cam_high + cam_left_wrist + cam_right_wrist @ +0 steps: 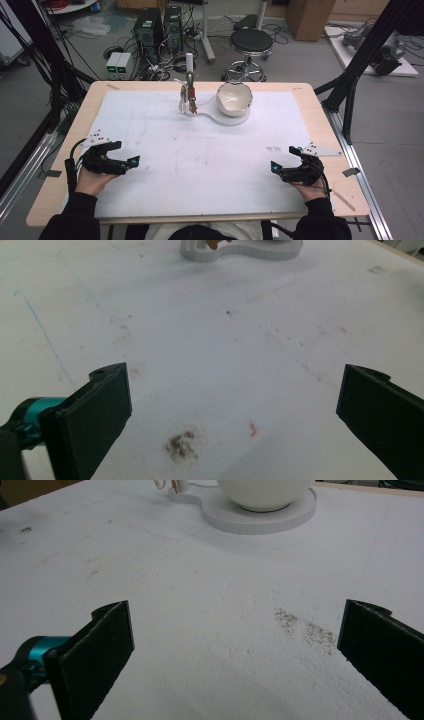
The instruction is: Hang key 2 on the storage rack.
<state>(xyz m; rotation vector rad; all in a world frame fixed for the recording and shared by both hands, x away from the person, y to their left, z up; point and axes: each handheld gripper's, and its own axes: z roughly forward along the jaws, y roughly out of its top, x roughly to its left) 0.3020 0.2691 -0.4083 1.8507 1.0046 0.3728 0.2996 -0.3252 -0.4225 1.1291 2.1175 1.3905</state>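
Bowl (234, 98) sits far across the smudged white table (200, 160); both grippers gape, empty.

From my end, the small brown-and-silver thing hanging on the white stand (189, 96) is too tiny in the high view to make out what it actually is. In the left gripper view the flat white keyhole-shaped base (250, 251) gets chopped by the top edge, and there's just an orange sliver poking in above it. The right gripper view cuts the round white ceramic bowl (262, 492) off at the top, so I can't see its rim or inside. Both gripper views also lose the outer black jaws past the bottom corners.
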